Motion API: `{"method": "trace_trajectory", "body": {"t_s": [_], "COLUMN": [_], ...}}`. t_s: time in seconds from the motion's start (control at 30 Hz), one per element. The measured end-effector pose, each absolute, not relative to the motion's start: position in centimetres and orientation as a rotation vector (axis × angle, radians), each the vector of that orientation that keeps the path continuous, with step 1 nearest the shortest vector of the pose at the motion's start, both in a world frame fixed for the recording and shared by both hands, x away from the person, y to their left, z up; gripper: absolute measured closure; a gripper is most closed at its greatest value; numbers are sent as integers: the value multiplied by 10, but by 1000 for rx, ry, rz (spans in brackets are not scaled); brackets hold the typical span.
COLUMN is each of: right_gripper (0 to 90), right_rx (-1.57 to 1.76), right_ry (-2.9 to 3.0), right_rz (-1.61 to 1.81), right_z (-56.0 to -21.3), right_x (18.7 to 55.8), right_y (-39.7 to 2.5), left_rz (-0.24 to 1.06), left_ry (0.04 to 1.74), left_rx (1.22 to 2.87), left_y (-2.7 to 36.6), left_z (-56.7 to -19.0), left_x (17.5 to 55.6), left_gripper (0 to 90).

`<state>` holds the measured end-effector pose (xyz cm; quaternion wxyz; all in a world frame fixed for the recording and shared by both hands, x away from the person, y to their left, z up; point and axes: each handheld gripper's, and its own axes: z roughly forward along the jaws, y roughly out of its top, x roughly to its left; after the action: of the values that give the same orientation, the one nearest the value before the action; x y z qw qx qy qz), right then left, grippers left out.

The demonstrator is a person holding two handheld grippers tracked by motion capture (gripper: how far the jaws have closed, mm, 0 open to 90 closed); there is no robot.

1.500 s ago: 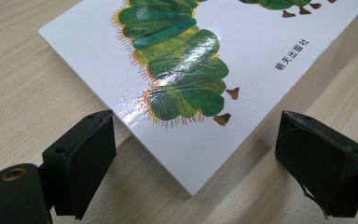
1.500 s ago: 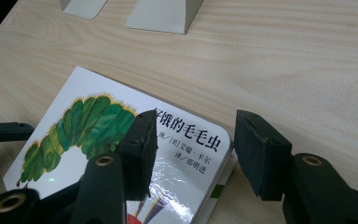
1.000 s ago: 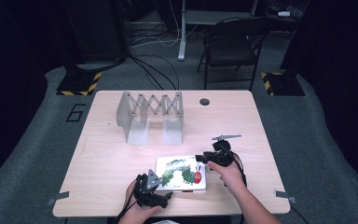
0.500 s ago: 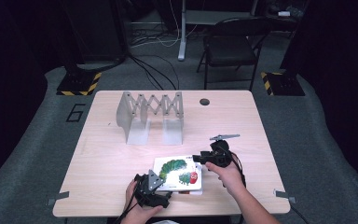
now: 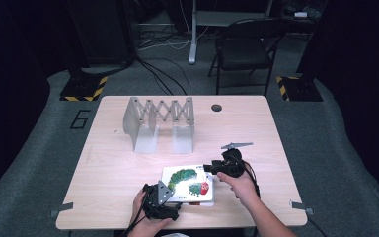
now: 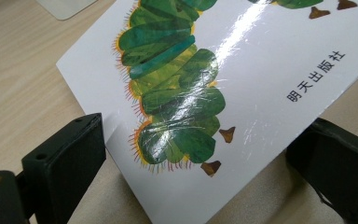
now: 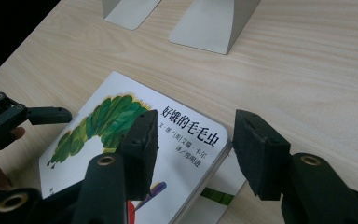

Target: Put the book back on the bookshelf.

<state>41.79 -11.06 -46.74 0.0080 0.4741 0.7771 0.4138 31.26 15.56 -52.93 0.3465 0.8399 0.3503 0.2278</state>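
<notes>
Two grippers: both at the near edge of the table (image 5: 128,163), one at each end of a picture book (image 5: 187,183).
Left fingers: jaws spread wide, one black pad (image 6: 70,158) either side of the book's near left corner; the cover rises between them, clear of the wood there, and I cannot tell whether either pad touches it.
Right fingers: jaws parted, nothing clamped; one pad (image 7: 142,149) hangs over the cover by the printed title, the other beyond the rounded right corner.
Left gripper (image 5: 162,200): low at the front edge, just beside the book's left corner.
Right gripper (image 5: 216,168): at the book's far right corner.
Book position: near middle of the table, caterpillar cover up; a second green-printed layer peeks out beneath its right edge.
Long axis: runs left to right, from one gripper to the other.
Nearer hand: the left looks best placed to close on its corner.
Beyond: a grey folding book rack (image 5: 159,121) stands well apart, toward the far side.
</notes>
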Motion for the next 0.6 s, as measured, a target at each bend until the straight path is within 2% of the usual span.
{"method": "trace_trajectory", "body": {"t_s": [0.2,0.4,0.6], "right_gripper": [506,506,506], "right_rx": [1478,1466,1463], "right_ry": [2436,2443,2447], "right_rz": [1287,1265,1259], "right_z": [-469,-471,-474], "right_x": [419,420,421], "right_y": [-111,-110,-110], "left_rz": [625,685,660], "left_ry": [845,754,734], "left_rx": [2211,2234,2226], "left_y": [154,149,152], "left_z": [-527,-525,-526], "left_x": [311,304,305], "left_gripper": [60,178,181]}}
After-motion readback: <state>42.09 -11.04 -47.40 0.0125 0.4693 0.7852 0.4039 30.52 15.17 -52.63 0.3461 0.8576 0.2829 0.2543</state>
